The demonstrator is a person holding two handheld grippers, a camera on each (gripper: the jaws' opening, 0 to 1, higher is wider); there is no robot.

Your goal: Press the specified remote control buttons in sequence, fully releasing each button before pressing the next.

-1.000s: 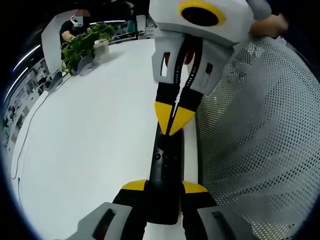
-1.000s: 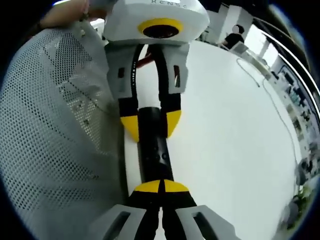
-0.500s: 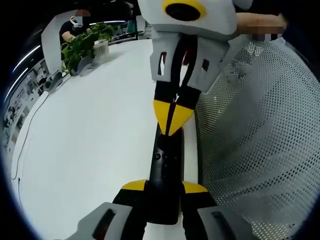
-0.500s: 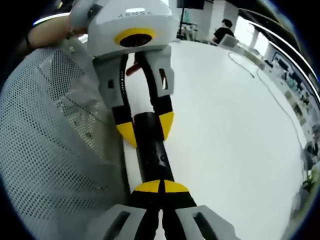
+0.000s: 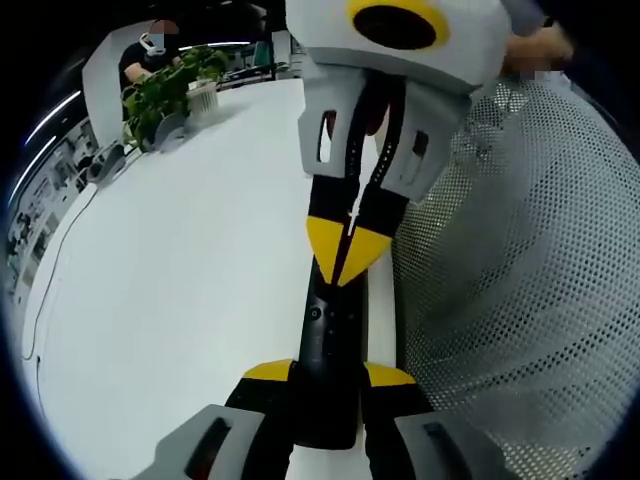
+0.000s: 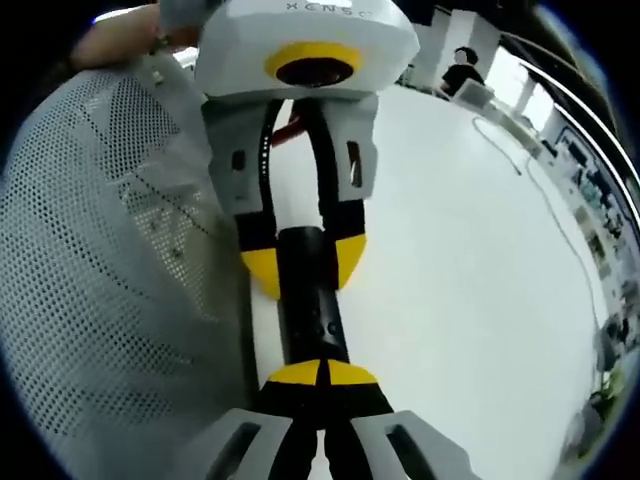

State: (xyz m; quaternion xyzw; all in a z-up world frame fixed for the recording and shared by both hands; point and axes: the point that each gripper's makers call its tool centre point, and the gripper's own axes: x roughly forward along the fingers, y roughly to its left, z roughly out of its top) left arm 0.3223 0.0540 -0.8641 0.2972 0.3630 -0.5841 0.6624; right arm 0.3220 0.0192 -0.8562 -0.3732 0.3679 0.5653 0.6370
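Remote control [image 5: 330, 350] between left tool [image 5: 328, 378] jaws

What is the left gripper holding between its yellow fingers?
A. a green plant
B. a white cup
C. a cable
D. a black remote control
D: in the left gripper view, the left gripper has its yellow-tipped fingers clamped on both sides of the black remote control, which lies on the white table.

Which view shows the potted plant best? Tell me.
The left gripper view: the potted plant stands whole at the table's far edge, leaves and white pot clear. The right gripper view gives just a green sliver at its edge.
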